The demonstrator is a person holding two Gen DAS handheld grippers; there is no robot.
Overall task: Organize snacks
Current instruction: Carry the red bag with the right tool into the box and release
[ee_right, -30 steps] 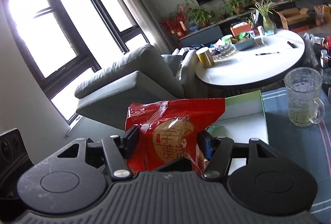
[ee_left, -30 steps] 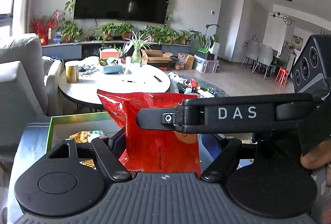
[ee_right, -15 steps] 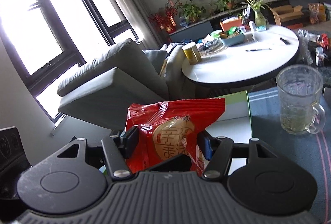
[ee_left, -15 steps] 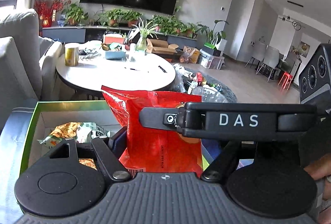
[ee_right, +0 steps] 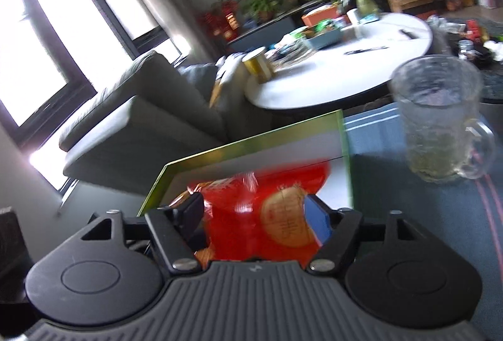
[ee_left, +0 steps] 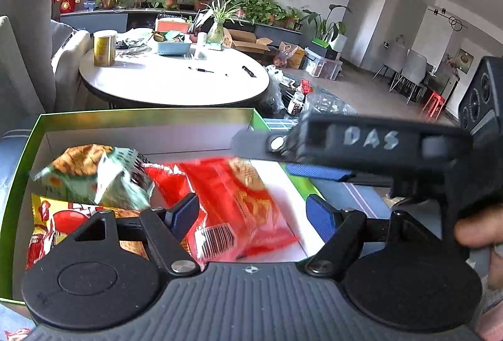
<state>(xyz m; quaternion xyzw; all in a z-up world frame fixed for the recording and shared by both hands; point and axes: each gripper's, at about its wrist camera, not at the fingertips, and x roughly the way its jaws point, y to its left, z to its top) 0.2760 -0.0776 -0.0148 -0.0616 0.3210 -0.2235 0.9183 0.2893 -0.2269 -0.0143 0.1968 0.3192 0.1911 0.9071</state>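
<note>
A red snack bag [ee_left: 226,202] lies blurred inside the green-rimmed white box [ee_left: 144,114], beside a green-and-orange bag [ee_left: 94,174] and a yellow-red bag [ee_left: 59,221]. My left gripper [ee_left: 254,215] is open over the box with the red bag loose between its fingers. My right gripper [ee_right: 259,216] is also open just above the red bag [ee_right: 267,221], over the box [ee_right: 251,149]. The right gripper's body crosses the left wrist view [ee_left: 377,142].
A glass mug [ee_right: 440,120] stands right of the box on the blue striped cloth [ee_right: 408,215]. A round white table [ee_left: 169,80] with a gold can [ee_left: 104,47] lies beyond. A grey sofa [ee_right: 141,120] is on the left.
Both grippers tilted down over the box and opened. The red bag, held upright between them before, has dropped into the box.
</note>
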